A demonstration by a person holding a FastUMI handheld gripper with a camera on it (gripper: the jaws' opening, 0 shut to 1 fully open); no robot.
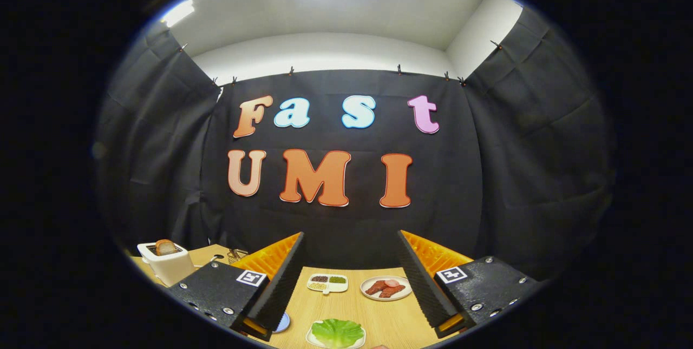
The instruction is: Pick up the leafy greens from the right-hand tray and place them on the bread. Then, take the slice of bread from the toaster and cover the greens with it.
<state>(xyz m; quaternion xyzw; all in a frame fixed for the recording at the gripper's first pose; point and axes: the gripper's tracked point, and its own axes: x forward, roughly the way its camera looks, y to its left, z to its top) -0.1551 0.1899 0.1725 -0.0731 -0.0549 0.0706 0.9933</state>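
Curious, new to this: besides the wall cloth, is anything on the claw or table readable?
Two black-and-white square tags on the open, empty claw: coded patterns, no words.
White toaster, white plate of green lettuce between its fingers: no text visible.

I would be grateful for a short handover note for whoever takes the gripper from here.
Gripper: fingers wide open, holding nothing, raised above the wooden table.
Leafy greens: on their white tray between the fingers, nearest the gripper, untouched.
Toaster: off beyond the left finger, bread slice standing in its slot.
Beyond the greens: a divided dish and a plate of meat.
Done: nothing yet.
Left: grip the greens, lay them on the base bread, then cover with the toaster slice.
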